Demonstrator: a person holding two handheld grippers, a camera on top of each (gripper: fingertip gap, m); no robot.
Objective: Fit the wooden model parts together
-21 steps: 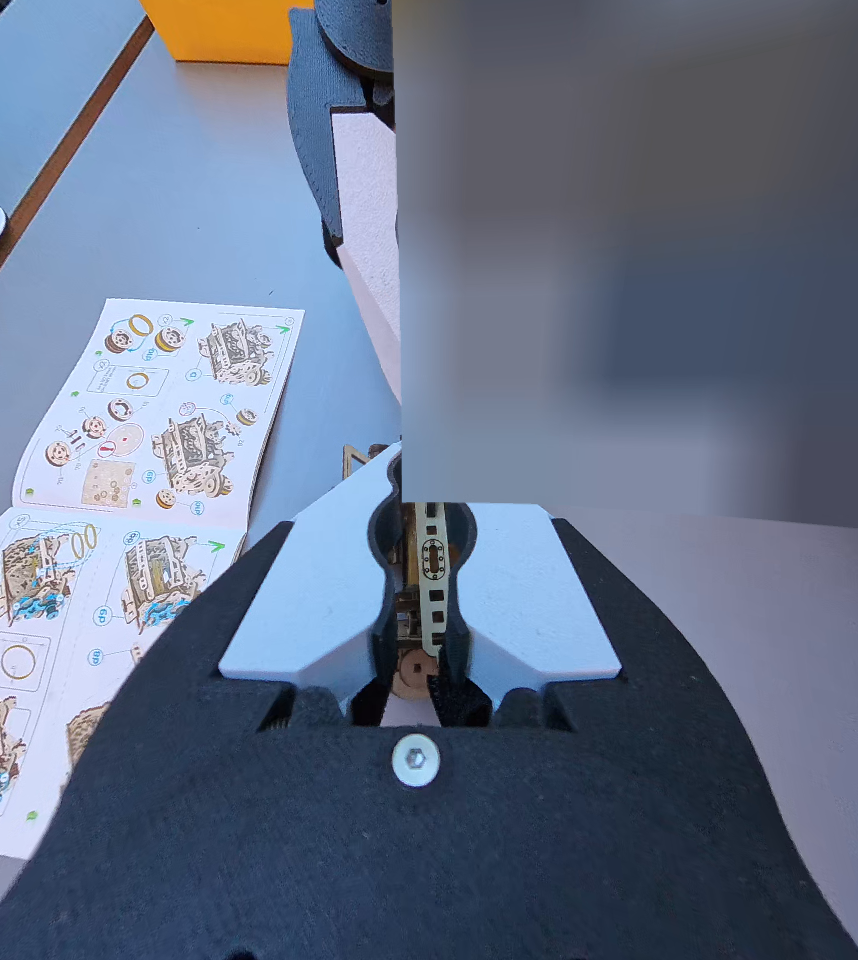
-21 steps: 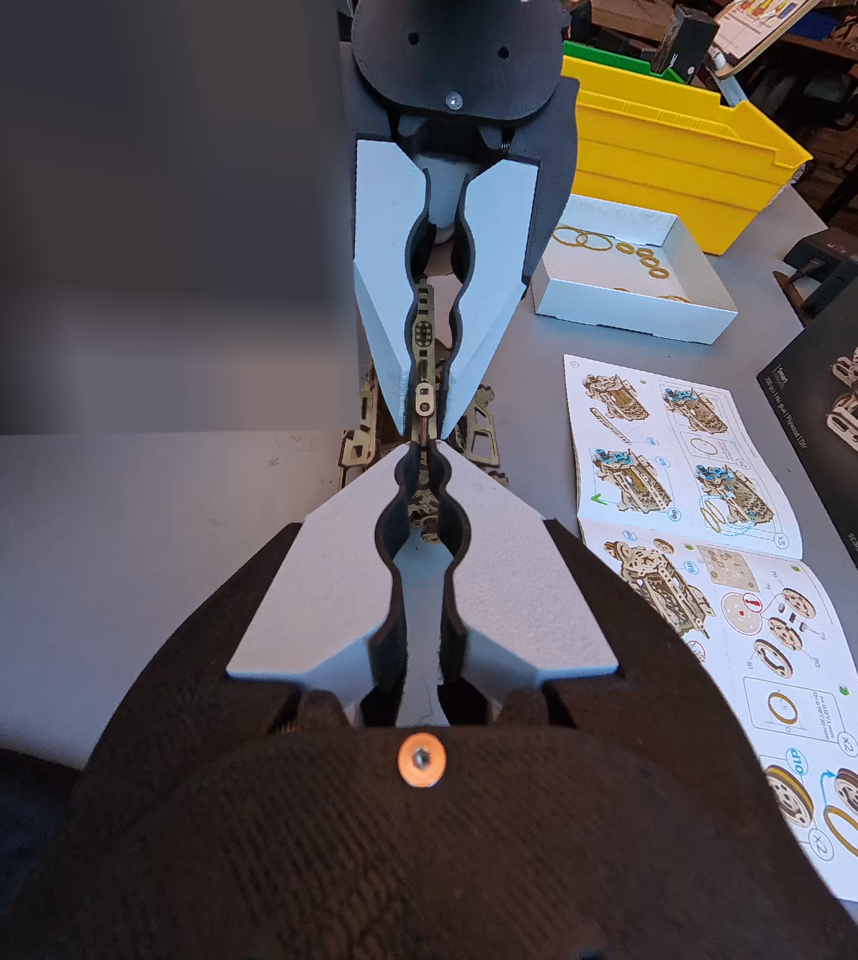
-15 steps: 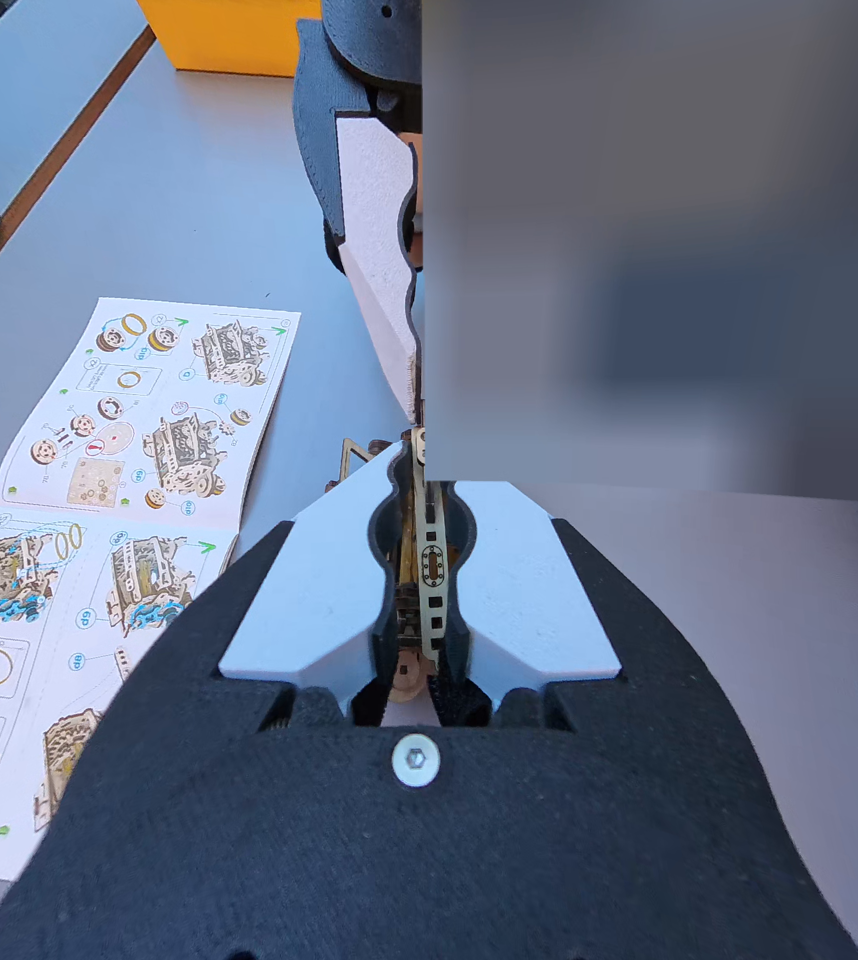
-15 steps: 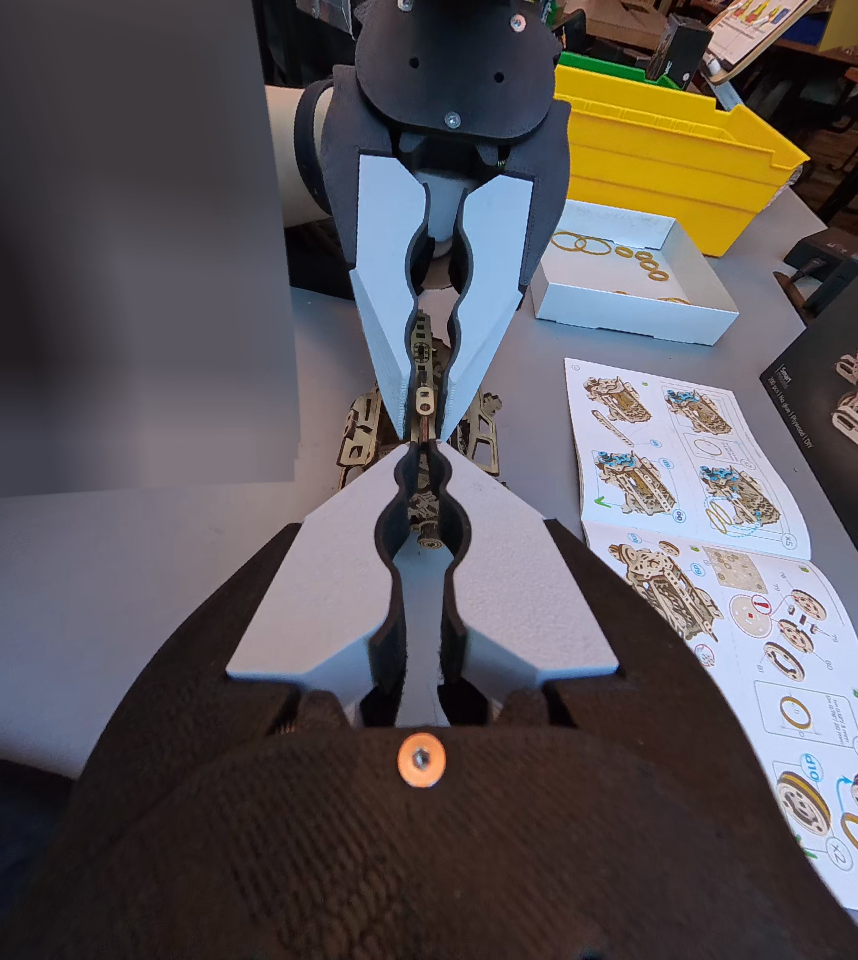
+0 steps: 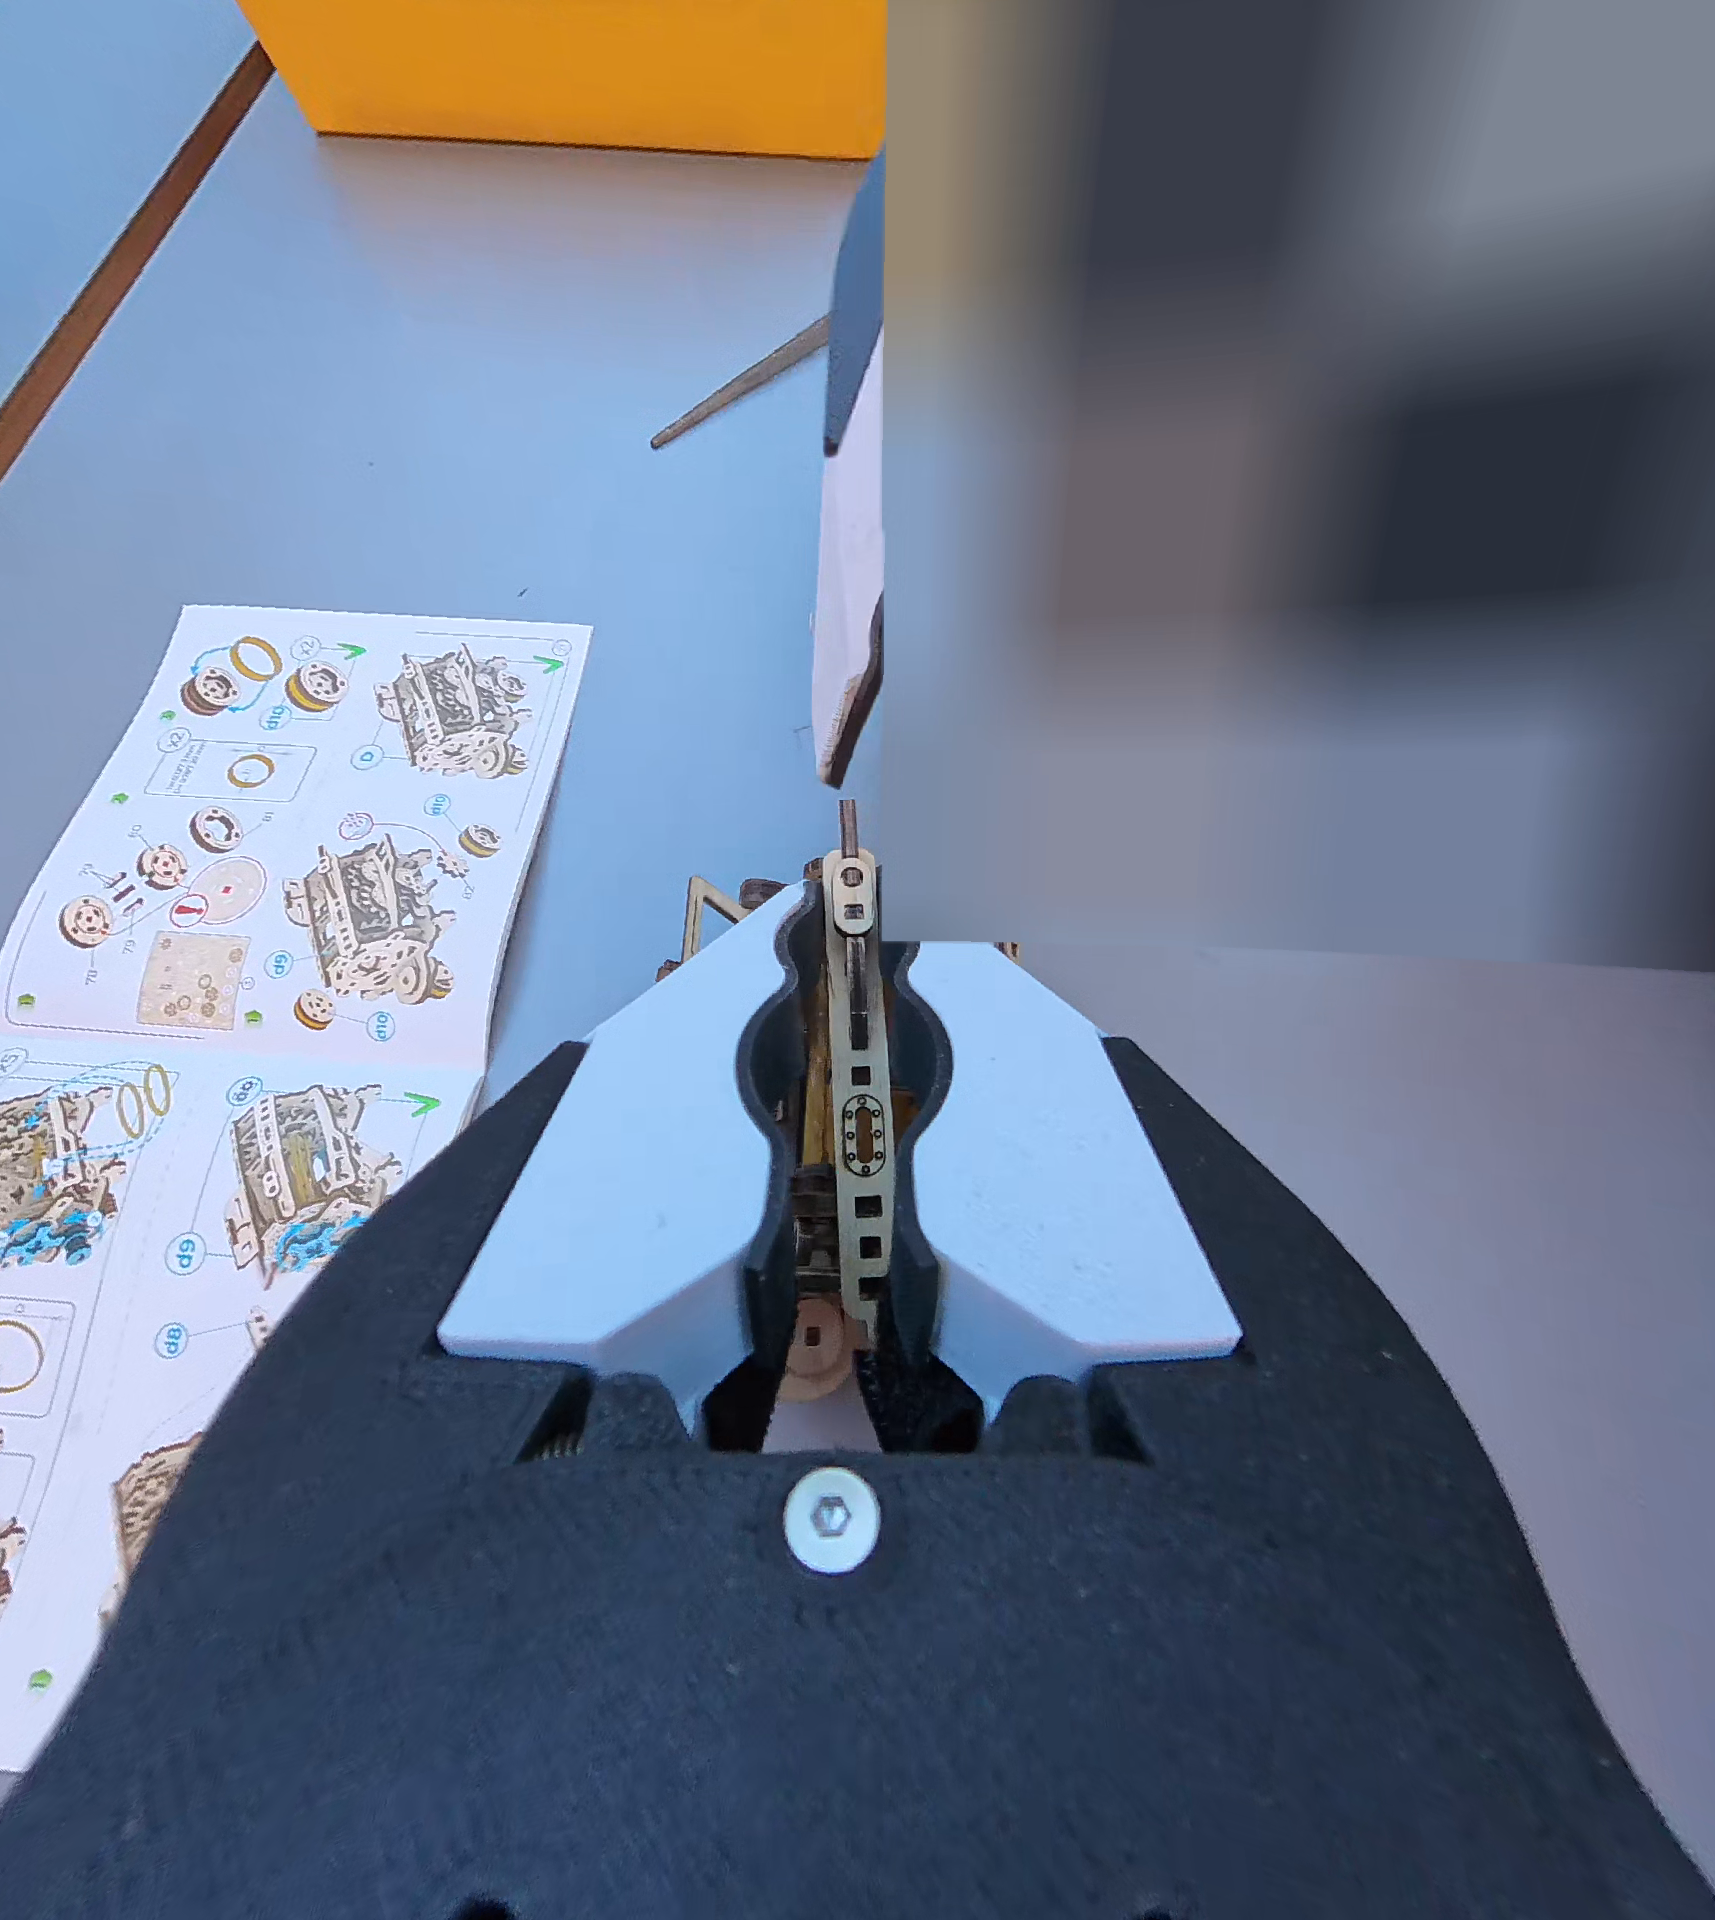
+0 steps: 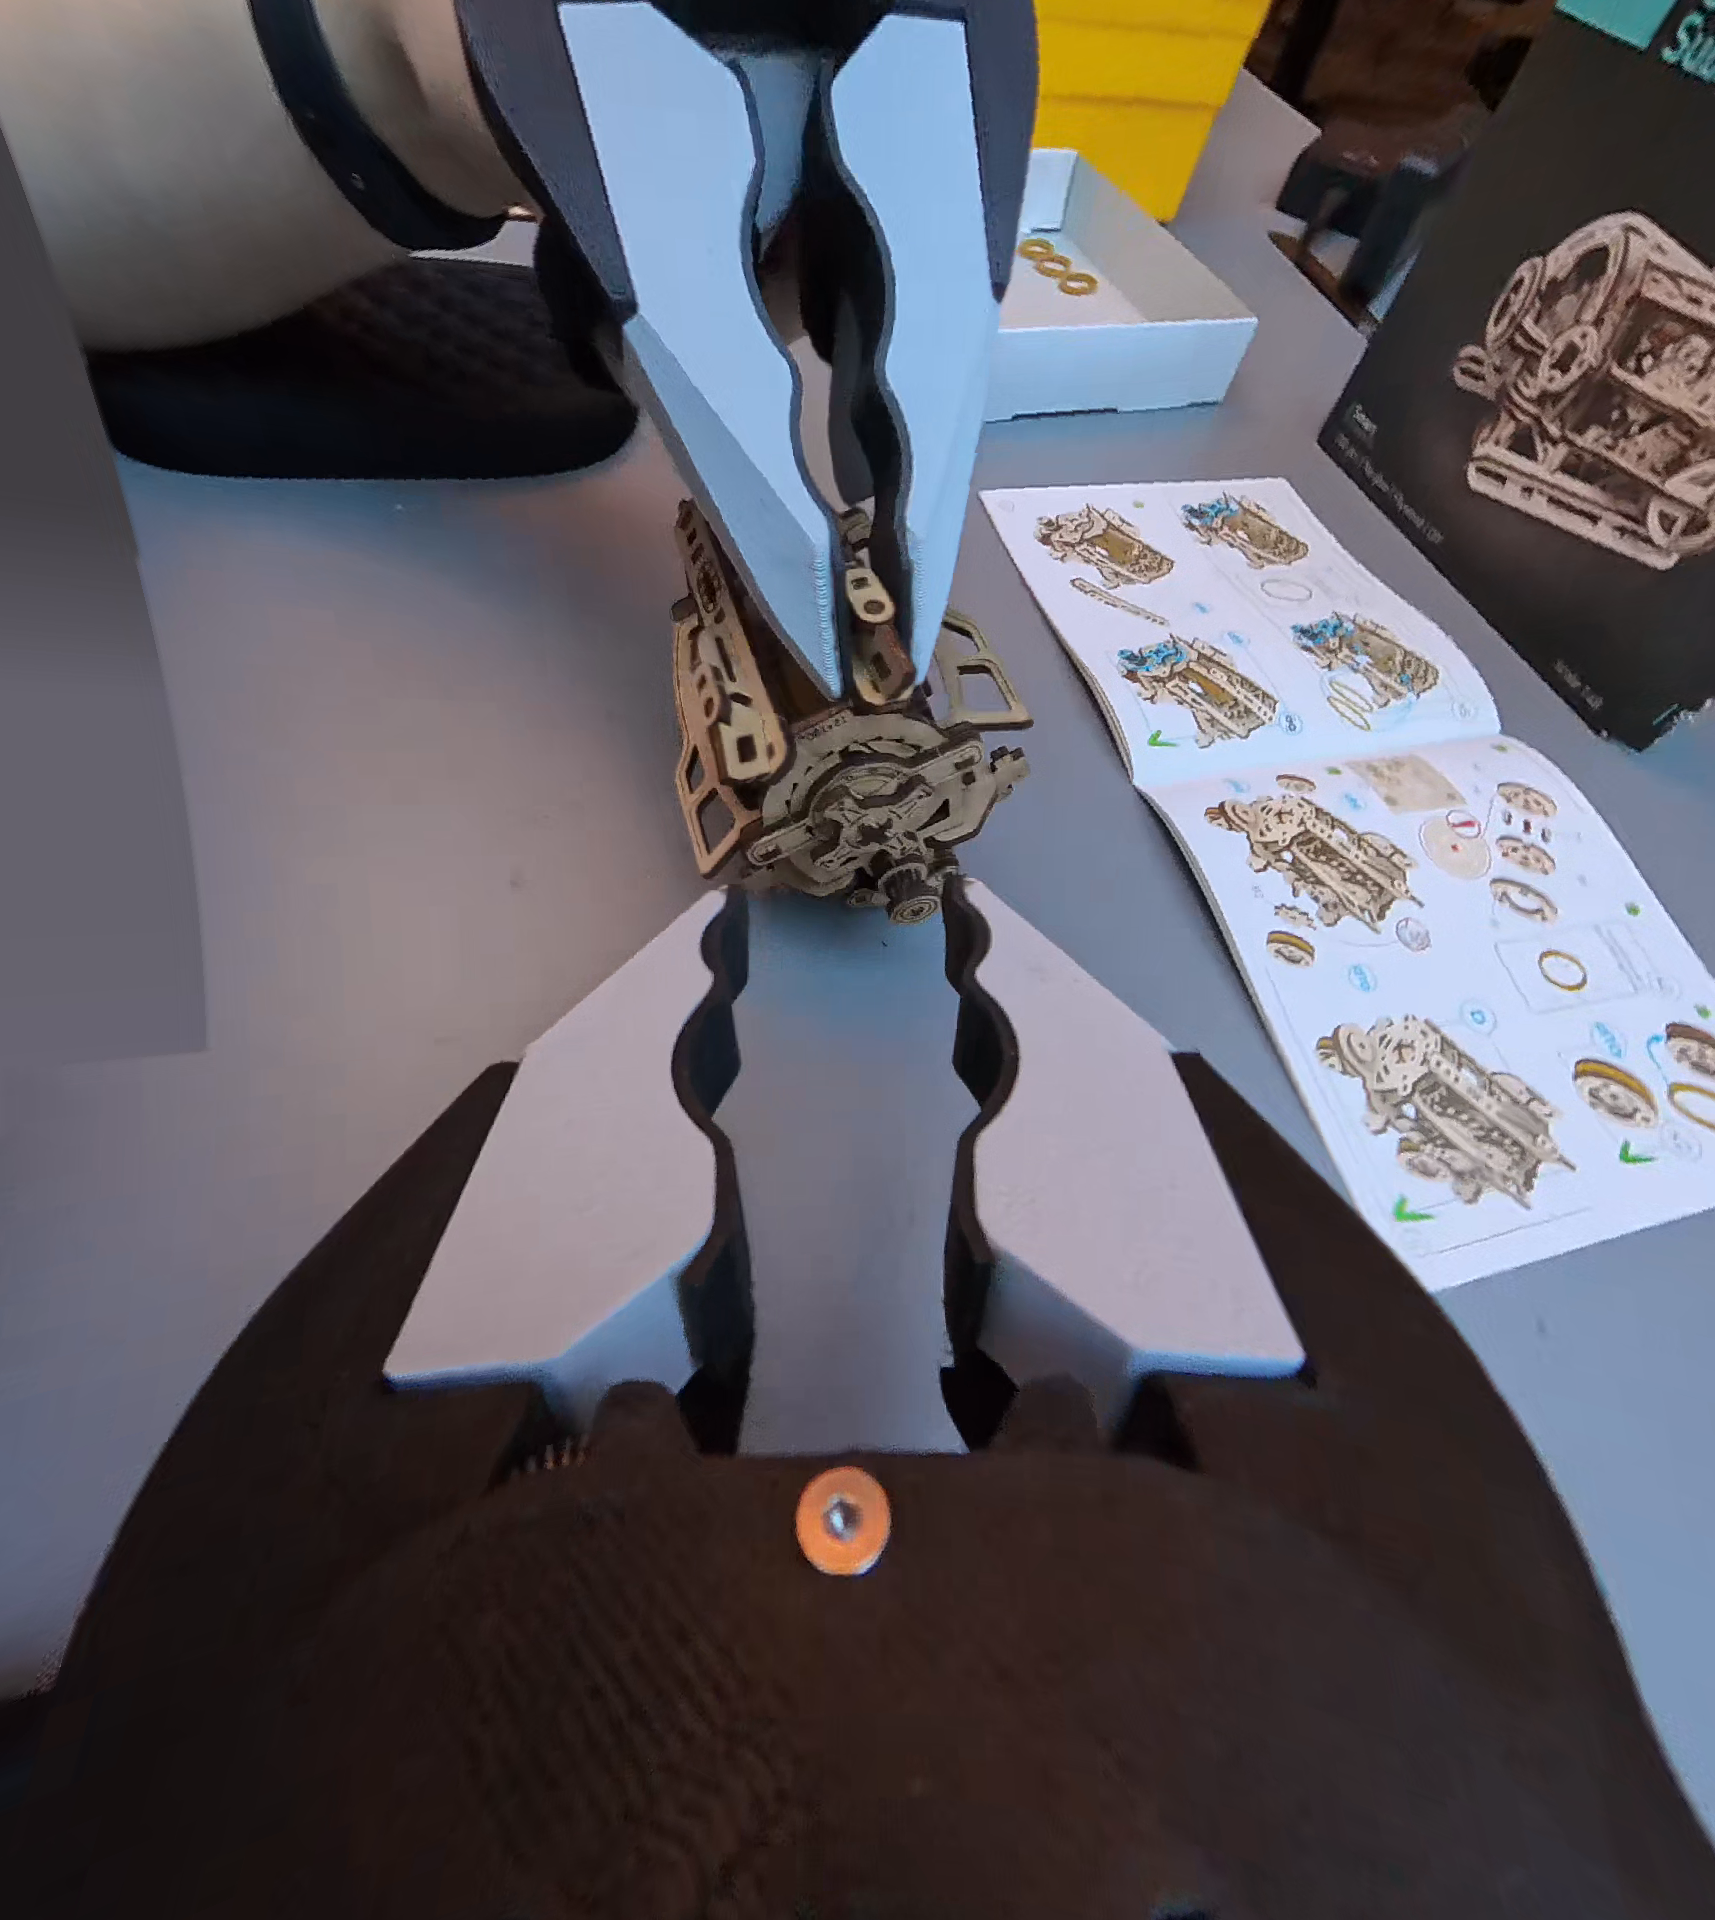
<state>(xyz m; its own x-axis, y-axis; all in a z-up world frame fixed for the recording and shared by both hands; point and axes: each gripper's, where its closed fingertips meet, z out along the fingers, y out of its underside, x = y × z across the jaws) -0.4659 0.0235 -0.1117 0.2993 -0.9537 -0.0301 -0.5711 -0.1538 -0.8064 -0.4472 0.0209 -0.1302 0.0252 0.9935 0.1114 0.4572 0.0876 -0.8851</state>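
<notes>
The pale laser-cut wooden model [image 6: 837, 769], all fretwork plates and gears, sits mid-table on the matte grey table [image 6: 365, 831]. The left gripper [image 6: 868, 634] with white wedge fingers pinches the model's slotted top strip [image 5: 858, 1091]. The right gripper [image 6: 842, 914] stands spread just short of the model's gear face. An open illustrated paper booklet [image 6: 1404, 862] lies toward the table's right edge.

Booklet [image 6: 1372, 883] right of model [image 6: 832, 769] (tray [image 6: 1113, 312] behind).

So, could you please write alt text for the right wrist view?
The right claw is open and empty just before the wooden model, which the left claw grips from above; an open instruction booklet lies right.
</notes>
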